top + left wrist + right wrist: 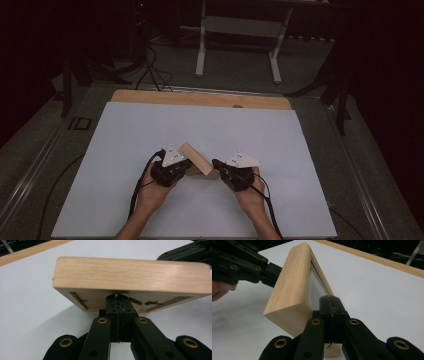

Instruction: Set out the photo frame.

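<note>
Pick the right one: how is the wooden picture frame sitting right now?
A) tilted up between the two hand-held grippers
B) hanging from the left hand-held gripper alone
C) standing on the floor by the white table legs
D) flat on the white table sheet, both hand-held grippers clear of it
A: the wooden picture frame stands tilted, with the left hand-held gripper and the right hand-held gripper at opposite sides, jaws together.

Dim room w/ grey floor; white table frame standing at back, black cables trailing beside it, darkness closing in around.
</note>
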`<action>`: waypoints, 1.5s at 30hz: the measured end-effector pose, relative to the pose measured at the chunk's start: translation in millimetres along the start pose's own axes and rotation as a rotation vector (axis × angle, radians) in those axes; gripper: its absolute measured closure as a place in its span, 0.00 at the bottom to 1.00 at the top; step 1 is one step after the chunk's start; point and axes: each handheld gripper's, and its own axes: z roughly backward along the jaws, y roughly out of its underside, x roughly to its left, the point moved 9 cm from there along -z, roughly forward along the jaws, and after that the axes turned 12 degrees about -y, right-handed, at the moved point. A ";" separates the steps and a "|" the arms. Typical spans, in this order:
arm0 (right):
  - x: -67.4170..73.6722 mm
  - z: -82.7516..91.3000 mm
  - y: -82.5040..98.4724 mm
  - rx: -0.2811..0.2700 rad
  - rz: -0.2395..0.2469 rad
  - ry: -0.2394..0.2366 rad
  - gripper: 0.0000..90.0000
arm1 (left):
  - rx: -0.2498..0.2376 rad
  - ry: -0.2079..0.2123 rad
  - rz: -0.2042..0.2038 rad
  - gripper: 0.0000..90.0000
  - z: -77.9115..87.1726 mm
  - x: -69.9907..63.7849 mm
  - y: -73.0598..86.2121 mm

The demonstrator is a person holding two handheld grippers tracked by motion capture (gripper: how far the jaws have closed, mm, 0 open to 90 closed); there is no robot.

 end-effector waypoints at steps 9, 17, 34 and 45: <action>1.5 1.1 0.7 0.009 0.015 0.010 1.00 | 0.016 0.004 -0.003 0.98 -1.8 0.5 -2.9; 5.8 1.8 2.7 0.018 0.025 0.005 1.00 | 0.031 -0.004 -0.008 0.98 -8.2 2.1 -3.8; 14.0 0.4 4.1 0.025 0.038 -0.012 1.00 | 0.056 0.011 -0.009 0.99 -19.2 2.6 -5.8; 22.1 -1.9 5.1 0.032 0.049 -0.029 1.00 | 0.057 0.026 0.011 0.98 -24.2 4.6 -7.2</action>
